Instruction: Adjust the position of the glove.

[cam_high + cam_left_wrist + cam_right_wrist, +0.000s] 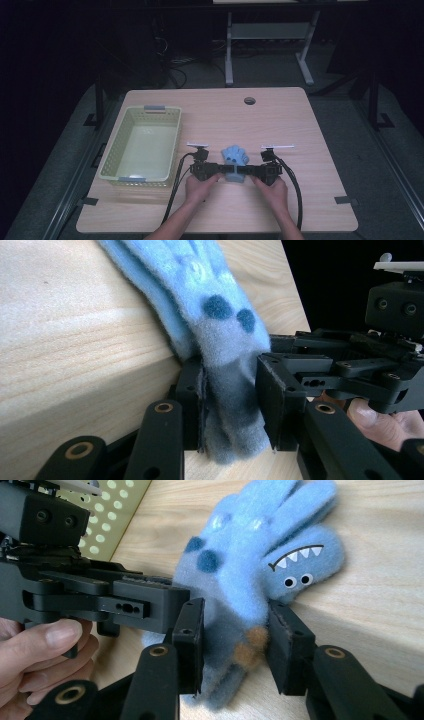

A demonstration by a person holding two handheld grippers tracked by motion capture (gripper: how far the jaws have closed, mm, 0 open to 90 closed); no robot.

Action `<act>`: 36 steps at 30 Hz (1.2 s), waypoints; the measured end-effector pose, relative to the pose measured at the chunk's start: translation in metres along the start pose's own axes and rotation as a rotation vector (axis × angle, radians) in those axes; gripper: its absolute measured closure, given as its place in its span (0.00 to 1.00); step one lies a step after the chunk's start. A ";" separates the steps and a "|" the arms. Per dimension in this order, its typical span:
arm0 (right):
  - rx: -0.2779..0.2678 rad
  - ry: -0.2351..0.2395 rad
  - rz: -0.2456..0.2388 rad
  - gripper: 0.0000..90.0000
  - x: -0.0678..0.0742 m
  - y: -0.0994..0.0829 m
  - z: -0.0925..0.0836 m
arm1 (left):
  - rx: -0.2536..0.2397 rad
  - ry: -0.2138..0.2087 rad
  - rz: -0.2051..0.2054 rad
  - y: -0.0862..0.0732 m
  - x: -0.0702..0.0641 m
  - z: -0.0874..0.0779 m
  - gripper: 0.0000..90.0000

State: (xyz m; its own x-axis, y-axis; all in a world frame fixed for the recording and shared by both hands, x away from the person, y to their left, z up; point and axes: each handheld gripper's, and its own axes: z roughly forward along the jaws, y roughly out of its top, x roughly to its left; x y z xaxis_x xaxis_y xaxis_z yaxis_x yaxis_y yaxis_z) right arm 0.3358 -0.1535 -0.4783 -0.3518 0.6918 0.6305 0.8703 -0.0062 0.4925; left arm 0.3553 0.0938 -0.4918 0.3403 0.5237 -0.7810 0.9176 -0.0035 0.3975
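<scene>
Blue fleece glove [236, 157] lies lengthwise, fingers pointing away from the person.

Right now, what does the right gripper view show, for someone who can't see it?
A fuzzy blue glove with a toothy monster face lies on a wooden table, its cuff squeezed between the right tool's black jaws. The left tool grips it from the left.

My jaws are pinching a fuzzy blue glove [250, 575] lying flat on the table, its shark-faced fingers pointing away from me.
</scene>
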 end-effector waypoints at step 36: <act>-0.003 0.071 -0.035 0.86 0.008 0.010 -0.010 | 0.006 -0.025 0.065 0.008 -0.013 -0.008 0.81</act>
State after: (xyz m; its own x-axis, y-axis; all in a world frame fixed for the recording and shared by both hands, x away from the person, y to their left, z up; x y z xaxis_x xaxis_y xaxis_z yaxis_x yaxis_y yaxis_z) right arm 0.3381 -0.1553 -0.4622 -0.4060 0.6385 0.6538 0.8560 0.0152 0.5168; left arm 0.3563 0.0934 -0.4750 0.4042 0.5009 -0.7653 0.8945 -0.0417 0.4451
